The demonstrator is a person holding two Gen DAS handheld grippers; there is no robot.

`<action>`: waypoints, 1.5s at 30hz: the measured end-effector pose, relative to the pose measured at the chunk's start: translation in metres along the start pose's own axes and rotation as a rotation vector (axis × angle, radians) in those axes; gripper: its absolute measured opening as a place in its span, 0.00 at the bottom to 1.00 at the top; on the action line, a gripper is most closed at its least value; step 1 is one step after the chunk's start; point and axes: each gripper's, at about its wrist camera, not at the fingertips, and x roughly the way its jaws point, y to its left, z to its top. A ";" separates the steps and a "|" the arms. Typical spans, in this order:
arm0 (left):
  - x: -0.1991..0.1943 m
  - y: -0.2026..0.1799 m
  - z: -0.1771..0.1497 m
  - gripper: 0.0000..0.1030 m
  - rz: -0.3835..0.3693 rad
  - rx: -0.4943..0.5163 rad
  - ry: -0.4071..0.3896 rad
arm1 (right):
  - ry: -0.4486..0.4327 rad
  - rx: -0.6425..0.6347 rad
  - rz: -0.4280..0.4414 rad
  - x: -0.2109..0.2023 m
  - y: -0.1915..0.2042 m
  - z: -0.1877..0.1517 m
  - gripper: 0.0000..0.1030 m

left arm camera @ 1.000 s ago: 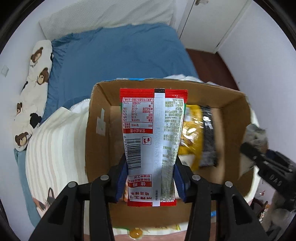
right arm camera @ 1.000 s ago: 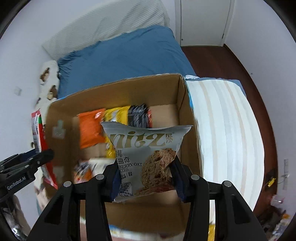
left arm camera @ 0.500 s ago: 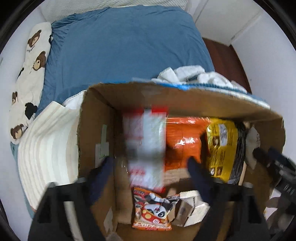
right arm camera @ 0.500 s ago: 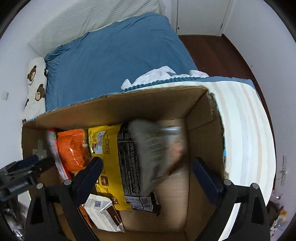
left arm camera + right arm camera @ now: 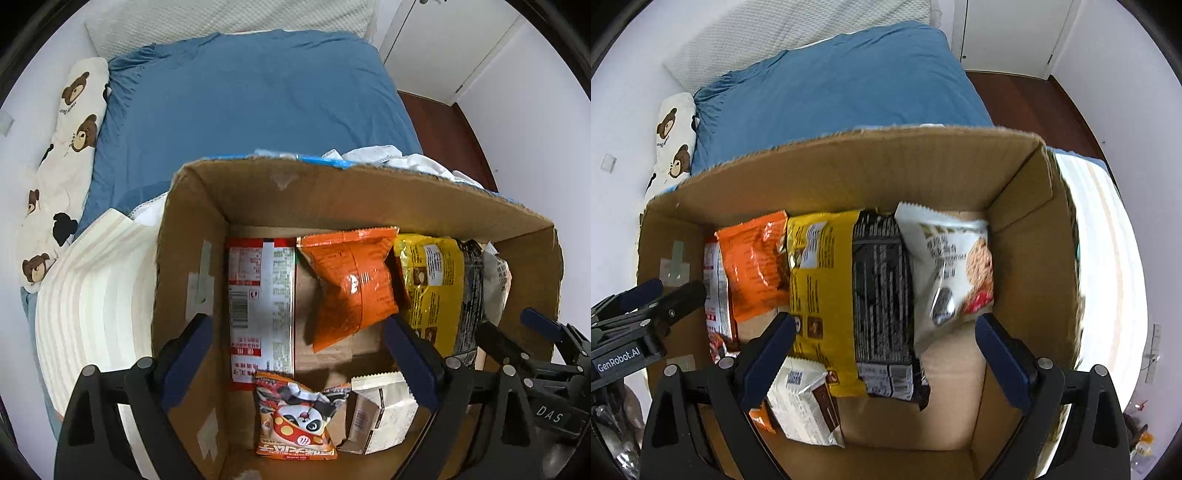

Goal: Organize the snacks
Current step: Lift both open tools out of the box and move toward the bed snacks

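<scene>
The left gripper (image 5: 295, 350) points down into the cardboard box (image 5: 258, 192). Its jaws are opening and already stand wide; nothing is held. The red-and-white packet (image 5: 260, 295) lies flat on the box floor below them, at the left end of the row. The right gripper (image 5: 884, 349) is spread wide over the other end of the box and is likewise empty. The white oat cookie bag (image 5: 949, 266) lies beneath it, just beside the right wall.

Step in hand, as judged: release of one packet per gripper into the row. Between these two packets lie the orange bag (image 5: 351, 284) and the yellow-and-black bag (image 5: 849, 295), each overlapping its neighbour. A panda-print packet (image 5: 295, 421) and a white wrapped block (image 5: 380, 417) lie loose nearer the camera.

Next move, as judged: lift both grippers clear of the box walls without catching a bag edge, then fetch further snacks or align the loose pair.

Limits of view: the near box wall is cut off by the gripper frames. No snacks outside the box are in view. The bags' print is largely illegible. The blue bed sheet (image 5: 251, 103) lies beyond the box.
</scene>
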 end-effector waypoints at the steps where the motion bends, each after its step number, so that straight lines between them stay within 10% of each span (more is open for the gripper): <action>1: 0.000 0.001 -0.002 0.92 -0.005 -0.001 -0.002 | 0.001 0.000 0.004 0.001 0.001 -0.005 0.97; 45: -0.190 -0.041 -0.225 0.92 0.069 0.082 -0.569 | -0.514 -0.098 0.022 -0.205 0.016 -0.247 0.97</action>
